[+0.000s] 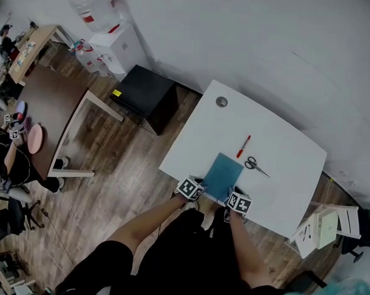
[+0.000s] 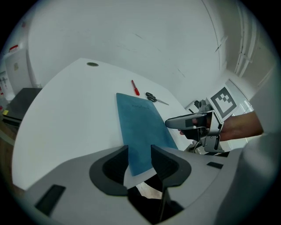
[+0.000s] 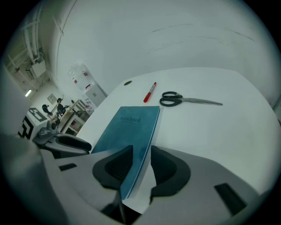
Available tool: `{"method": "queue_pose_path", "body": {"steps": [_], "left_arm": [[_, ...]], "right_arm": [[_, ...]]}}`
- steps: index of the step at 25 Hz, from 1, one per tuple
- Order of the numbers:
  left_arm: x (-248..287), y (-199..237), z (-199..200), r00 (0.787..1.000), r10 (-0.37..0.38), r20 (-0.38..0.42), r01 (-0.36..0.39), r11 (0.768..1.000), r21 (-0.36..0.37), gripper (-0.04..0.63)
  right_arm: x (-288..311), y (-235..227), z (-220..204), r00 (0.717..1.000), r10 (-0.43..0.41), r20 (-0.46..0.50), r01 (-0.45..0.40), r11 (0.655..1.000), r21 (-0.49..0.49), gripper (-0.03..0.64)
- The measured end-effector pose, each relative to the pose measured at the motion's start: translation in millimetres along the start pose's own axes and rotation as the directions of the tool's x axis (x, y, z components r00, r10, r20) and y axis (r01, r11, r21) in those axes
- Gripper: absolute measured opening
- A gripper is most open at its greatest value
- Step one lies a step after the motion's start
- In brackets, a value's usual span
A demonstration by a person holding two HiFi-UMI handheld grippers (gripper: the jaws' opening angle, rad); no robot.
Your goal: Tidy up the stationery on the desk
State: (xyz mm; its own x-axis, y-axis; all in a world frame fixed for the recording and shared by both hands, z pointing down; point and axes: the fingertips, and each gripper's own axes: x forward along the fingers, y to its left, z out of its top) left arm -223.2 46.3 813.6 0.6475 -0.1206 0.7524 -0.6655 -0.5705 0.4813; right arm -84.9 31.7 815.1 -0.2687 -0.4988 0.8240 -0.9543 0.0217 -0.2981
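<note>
Wall (image 1: 251, 30): plain white, running behind the furniture.
Floor (image 1: 123, 172): brown wood planks.
Furniture:
- 1 white desk (image 1: 216, 133), with 1 round grey grommet (image 1: 221, 102) near its far corner.
- 1 low black cabinet (image 1: 147, 93), just beside the desk.
- 1 white water dispenser (image 1: 119, 46) against the wall, topped by 1 clear bottle (image 1: 93, 8).
- 1 dark brown table (image 1: 49, 107) with pale legs.
- 1 light-wood desk (image 1: 31, 48), far left.
- 1 white rack (image 1: 328, 226), lower right.

Light: even, with soft shadows.
</note>
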Motion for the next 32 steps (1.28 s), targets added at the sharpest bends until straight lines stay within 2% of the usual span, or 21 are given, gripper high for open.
{"method": "queue_pose_path", "body": {"steps": [8,12,14,17,23,28,32], "left_arm": [[19.6,-16.2,19.5,0.995,0.046,0.092,-0.043,0.999,-0.029,0.150],[32.4,-26.5,30.3,0.990,0.076,0.118,-0.067,0.995,-0.079,0.067],[42.0,-30.2,42.8,0.988,0.097,0.119,-0.086,0.992,-0.091,0.029],[54.9,-32.6,66.2,0.986,0.125,0.114,-0.116,0.990,-0.086,0.017],[65.7,-31.1,120.4,0.975,0.195,0.106,-0.187,0.979,-0.080,0.014],[76.0,-12.8,160.6,0.959,0.262,0.109,-0.249,0.961,-0.119,0.015],[89.3,3.4,196.7,0.949,0.298,0.107,-0.287,0.952,-0.107,0.018]], "right_arm": [[-25.9,-58.1,45.8,1.000,-0.008,0.021,0.013,0.974,-0.228,0.135],[-26.4,-80.6,69.6,1.000,0.012,0.014,-0.007,0.964,-0.267,0.135],[-25.0,-90.8,81.5,1.000,0.028,0.014,-0.024,0.965,-0.262,0.135],[-24.3,-103.2,91.8,0.998,0.054,0.015,-0.049,0.971,-0.234,0.135],[-20.7,-123.7,102.7,0.994,0.105,0.002,-0.102,0.968,-0.229,0.135],[-26.9,-132.1,107.4,0.987,0.158,0.008,-0.152,0.964,-0.217,0.135],[-32.6,-141.2,101.0,0.978,0.206,0.013,-0.201,0.965,-0.166,0.135]]}}
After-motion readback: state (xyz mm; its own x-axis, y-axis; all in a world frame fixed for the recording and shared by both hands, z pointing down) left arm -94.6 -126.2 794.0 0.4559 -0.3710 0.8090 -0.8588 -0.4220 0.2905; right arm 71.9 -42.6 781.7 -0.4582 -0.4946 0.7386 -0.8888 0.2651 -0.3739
